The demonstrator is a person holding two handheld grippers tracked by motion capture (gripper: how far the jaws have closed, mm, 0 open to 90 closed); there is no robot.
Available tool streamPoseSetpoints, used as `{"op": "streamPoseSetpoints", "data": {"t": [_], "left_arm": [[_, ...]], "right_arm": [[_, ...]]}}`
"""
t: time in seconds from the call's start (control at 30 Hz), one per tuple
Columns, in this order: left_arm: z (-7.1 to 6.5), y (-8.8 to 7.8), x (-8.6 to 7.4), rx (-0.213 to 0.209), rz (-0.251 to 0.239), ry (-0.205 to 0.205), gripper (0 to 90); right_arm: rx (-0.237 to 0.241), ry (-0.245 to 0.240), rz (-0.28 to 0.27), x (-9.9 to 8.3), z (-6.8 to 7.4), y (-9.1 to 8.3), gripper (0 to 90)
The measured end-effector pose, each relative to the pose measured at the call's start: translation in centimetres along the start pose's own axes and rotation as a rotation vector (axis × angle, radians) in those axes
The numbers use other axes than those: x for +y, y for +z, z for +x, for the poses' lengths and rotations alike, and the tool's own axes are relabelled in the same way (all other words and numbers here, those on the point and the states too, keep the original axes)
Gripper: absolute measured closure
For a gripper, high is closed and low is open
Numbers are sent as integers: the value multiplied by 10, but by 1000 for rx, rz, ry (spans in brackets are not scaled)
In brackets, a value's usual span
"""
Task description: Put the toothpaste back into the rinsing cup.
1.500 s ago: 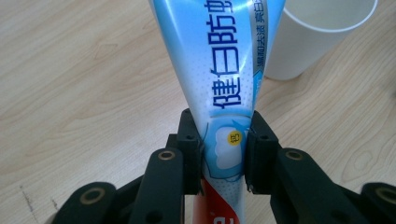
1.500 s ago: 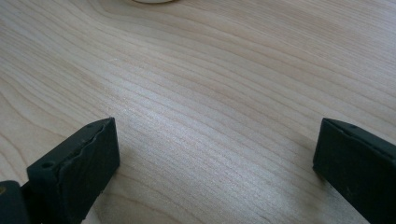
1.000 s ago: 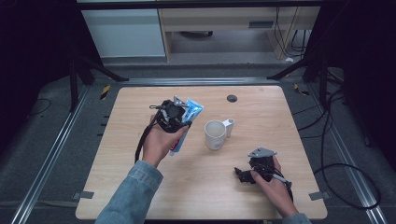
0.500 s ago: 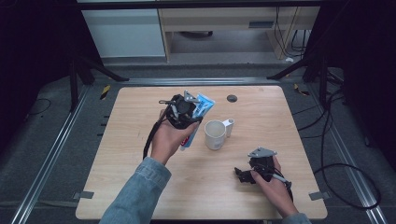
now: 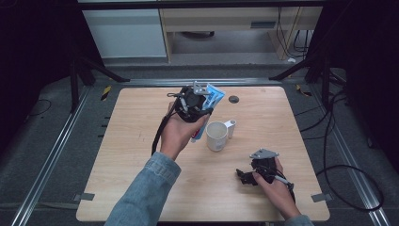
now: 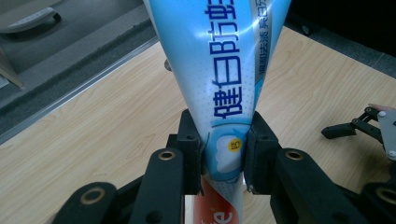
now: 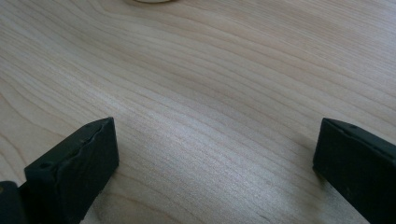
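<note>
Glossy blue-white toothpaste tube, flattened wedge shape, clamped between left gripper black jaws, held above pale wood-grain table beside cream mug. Right gripper jaws wide apart, resting on table.

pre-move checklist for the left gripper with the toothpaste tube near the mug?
1. Left gripper clamped on toothpaste tube: ok, both pads press the tube near its cap end.
2. Tube lifted off table: ok.
3. Mug upright, mouth open: ok.
4. Tube's cap end lined up over mug: not ok, it is beside the mug.
5. Right gripper open with nothing between its jaws: ok.
6. Mug contents: cannot tell.
</note>
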State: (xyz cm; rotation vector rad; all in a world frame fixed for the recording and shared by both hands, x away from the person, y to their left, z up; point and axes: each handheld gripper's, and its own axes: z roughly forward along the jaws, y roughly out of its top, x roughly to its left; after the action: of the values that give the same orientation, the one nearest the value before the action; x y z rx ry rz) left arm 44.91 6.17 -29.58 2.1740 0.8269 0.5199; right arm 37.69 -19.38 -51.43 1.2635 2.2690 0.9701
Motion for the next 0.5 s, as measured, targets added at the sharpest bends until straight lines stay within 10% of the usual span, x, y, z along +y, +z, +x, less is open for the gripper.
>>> {"op": "streamPoseSetpoints", "data": {"t": [0.5], "left_arm": [[-1,7,9,4,-118,-47,717]], "right_arm": [[0,0,-1,0,0,0,4]]}}
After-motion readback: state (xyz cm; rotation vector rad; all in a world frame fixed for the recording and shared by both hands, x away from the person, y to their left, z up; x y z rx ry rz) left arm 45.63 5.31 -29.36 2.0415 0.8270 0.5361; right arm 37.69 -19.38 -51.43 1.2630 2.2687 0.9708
